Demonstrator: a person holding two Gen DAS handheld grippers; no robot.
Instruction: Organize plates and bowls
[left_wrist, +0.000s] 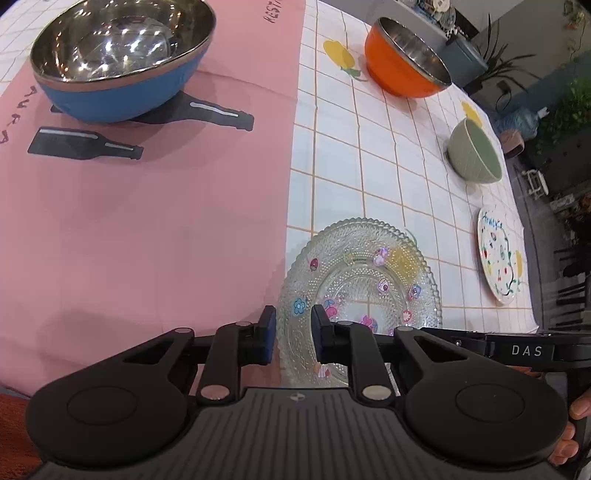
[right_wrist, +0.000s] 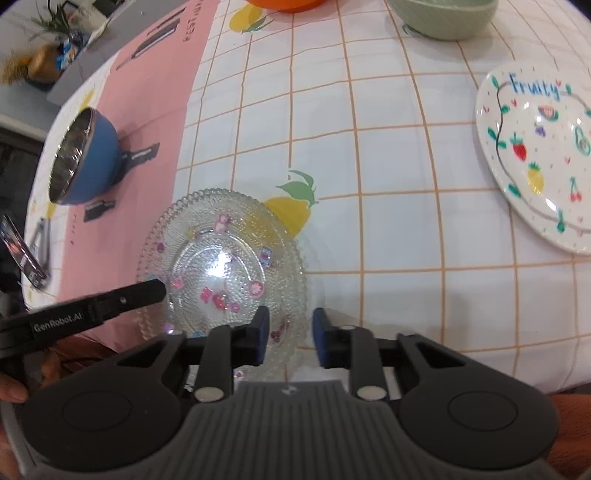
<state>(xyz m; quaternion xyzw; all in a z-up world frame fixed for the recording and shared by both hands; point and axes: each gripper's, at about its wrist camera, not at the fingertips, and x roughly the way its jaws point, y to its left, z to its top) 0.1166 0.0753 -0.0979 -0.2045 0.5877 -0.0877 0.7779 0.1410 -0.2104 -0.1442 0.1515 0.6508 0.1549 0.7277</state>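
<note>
A clear beaded glass plate (left_wrist: 360, 295) with small stickers lies flat on the checked tablecloth, half beside the pink mat (left_wrist: 147, 221). My left gripper (left_wrist: 293, 338) straddles the plate's left rim, its blue pads apart and not pressing the glass. My right gripper (right_wrist: 290, 334) straddles the same plate (right_wrist: 221, 258) at its right rim, with a gap showing between pad and glass. A blue steel-lined bowl (left_wrist: 122, 59) stands on the pink mat. An orange bowl (left_wrist: 406, 59), a green bowl (left_wrist: 476, 151) and a white fruit-painted plate (right_wrist: 543, 158) lie farther out.
The table's edge (left_wrist: 532, 258) runs just past the white plate, with dark floor and plants beyond. A dark flat device (right_wrist: 22, 254) leans at the table's left corner. A hand (left_wrist: 576, 413) grips the other tool beside me.
</note>
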